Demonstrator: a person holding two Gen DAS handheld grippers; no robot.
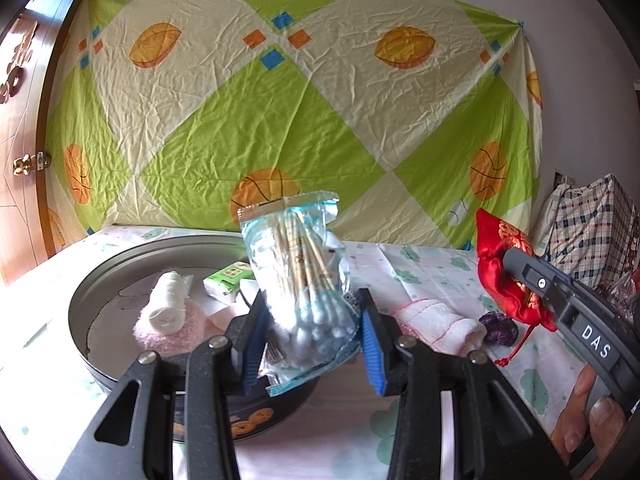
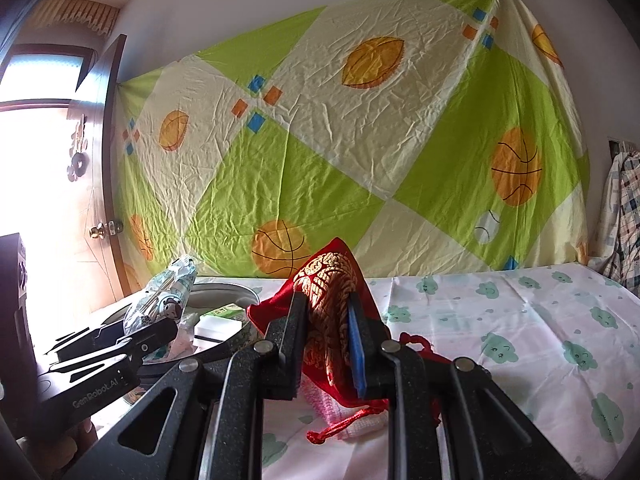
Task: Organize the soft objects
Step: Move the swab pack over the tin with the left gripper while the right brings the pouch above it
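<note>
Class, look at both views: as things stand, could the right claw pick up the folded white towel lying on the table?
Probably not yet. The right claw is shut on the red pouch, so it has no free grip. The white towel itself lies uncovered on the table, just below the pouch, so the path looks clear once the pouch is released.

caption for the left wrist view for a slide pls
Left gripper holds a cotton swab pack above the round tin; right gripper grips a red pouch.
</note>
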